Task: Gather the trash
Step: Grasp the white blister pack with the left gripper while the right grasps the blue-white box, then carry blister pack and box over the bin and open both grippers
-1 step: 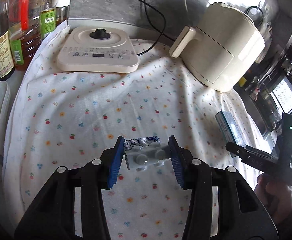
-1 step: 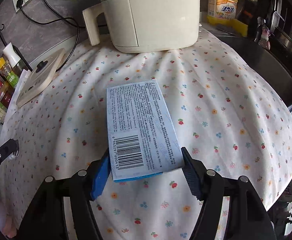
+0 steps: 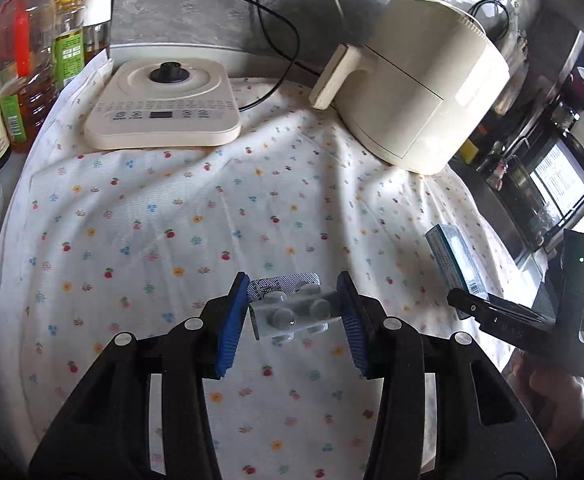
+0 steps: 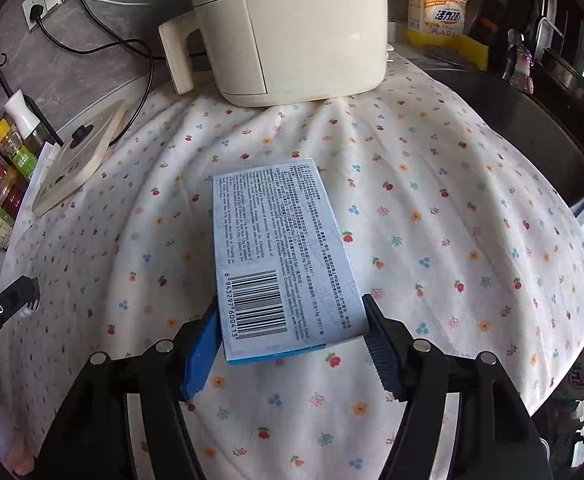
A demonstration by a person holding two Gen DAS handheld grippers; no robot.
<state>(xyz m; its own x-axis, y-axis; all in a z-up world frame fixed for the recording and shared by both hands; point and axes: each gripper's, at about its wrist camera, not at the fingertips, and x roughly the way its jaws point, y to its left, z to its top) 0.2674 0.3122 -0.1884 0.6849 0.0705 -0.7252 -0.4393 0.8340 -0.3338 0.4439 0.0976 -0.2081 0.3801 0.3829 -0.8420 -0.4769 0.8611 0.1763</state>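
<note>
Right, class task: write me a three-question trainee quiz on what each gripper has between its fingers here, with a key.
1. True or false: the left gripper is shut on a blister pack.
2. What does the right gripper hold? A) a yellow bottle B) a blue medicine box C) a cable
3. Fill in: the cream air fryer stands on the flowered ______.

Key
1. True: both blue pads touch the pack's sides, and it is lifted off the cloth.
2. B: the fingers clamp the box at its barcode end.
3. cloth.
</note>
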